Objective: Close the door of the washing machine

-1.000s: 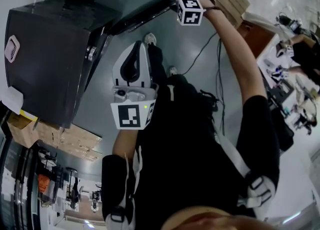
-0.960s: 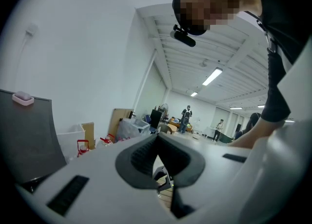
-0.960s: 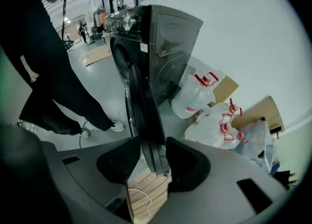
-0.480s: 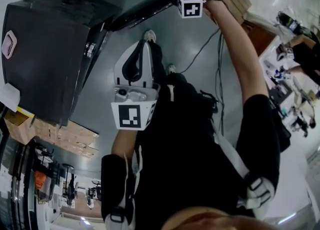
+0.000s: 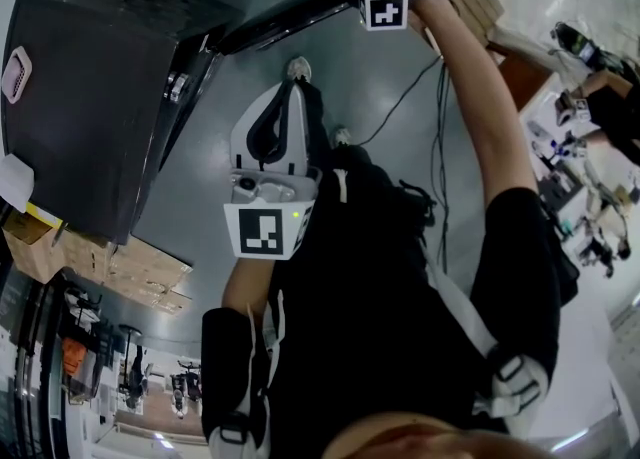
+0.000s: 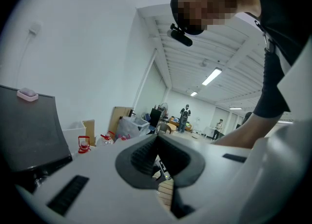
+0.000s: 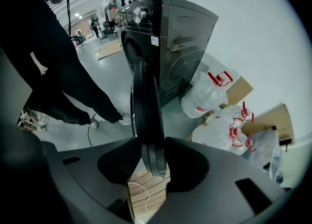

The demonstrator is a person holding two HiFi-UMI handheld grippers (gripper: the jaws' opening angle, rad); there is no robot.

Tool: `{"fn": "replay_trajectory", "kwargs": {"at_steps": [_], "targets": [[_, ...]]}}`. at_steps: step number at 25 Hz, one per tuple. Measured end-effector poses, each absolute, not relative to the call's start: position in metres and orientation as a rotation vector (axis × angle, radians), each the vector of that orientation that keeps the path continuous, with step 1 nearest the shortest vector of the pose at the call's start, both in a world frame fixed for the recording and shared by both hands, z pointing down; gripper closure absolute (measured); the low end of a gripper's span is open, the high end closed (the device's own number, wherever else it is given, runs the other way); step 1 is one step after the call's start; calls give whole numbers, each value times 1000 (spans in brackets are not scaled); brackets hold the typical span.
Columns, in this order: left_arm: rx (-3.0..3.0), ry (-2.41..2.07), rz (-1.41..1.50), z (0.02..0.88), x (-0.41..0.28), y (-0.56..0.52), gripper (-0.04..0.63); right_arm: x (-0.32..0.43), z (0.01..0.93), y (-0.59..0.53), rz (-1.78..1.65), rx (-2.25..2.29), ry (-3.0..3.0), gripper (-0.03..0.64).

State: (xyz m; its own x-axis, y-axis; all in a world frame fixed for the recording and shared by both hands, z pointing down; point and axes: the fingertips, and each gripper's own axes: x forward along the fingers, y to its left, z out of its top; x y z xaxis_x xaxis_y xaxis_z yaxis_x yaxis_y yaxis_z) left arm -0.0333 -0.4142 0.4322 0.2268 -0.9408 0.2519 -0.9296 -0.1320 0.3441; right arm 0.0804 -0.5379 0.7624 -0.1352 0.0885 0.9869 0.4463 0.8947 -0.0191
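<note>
Risks losing the door mid-swing: thin glossy rim, gripped only near the tips, likely to slide out under a fast or skewed push. Risks, too, a rebound off the washing machine without latching, if released early or pushed too softly. Finds the door wide open, swung well out from the machine's front, edge-on between the right gripper fingers. Shows those fingers fairly wide, just closing in, pads pressed on both faces of the rim. Holds the left gripper idle in front of the person, fingers pressed together at the tips, grasping nothing.
</note>
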Motion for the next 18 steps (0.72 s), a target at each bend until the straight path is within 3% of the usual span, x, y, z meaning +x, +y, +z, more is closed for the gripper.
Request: {"fn": "replay_trajectory", "kwargs": {"at_steps": [18], "targets": [[2098,-1767,-62,407,10,-352,590,127,755,-449,-172,-334,-1755,491]]}}
